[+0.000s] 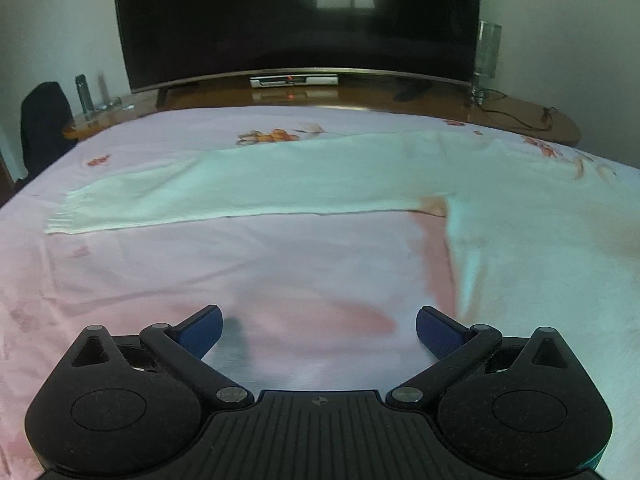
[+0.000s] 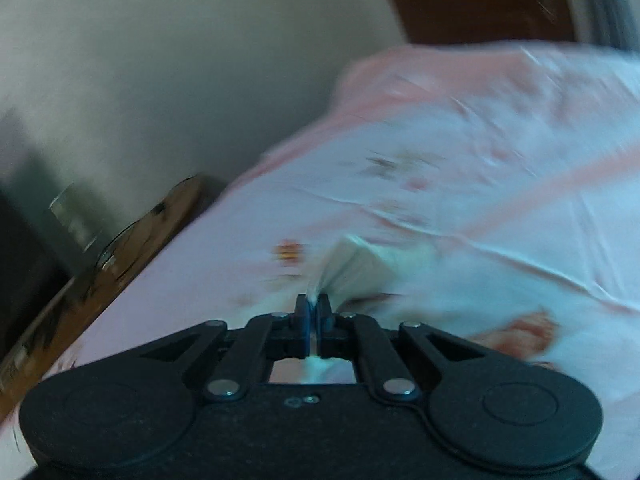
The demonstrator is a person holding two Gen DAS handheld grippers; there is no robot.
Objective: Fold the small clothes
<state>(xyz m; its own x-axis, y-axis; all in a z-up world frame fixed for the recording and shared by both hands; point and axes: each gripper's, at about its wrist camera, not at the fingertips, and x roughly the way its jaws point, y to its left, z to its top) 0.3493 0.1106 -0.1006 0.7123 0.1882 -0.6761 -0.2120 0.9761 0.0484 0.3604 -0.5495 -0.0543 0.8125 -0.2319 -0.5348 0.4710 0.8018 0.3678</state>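
Pale knitted fabric, a white long-sleeved garment point(image 1: 280, 184), lies spread on the pink floral bed sheet point(image 1: 200, 264), one sleeve stretched flat toward the left of the left wrist view and the body running down the right edge. We judge the garment light, soft and fully limp: it will drape and sag from any single hold, slide easily over the smooth sheet, and keep no fold unless laid down flat. The left gripper point(image 1: 319, 330) hovers low over bare sheet just beside the body's edge, its jaws spread wide with nothing between the blue pads point(image 1: 202, 332). The right gripper point(image 2: 313, 312) has its jaws pressed together on a thin pinch of the white fabric point(image 2: 352, 268), which rises in a tented ridge ahead of the fingertips; this view is blurred, so we cannot tell which part of the garment is held. We recommend taking hold at a hem, cuff or seam, where the knit is doubled and grips better. A dark television point(image 1: 296, 20) stands on a wooden stand point(image 1: 360, 98) beyond the bed.
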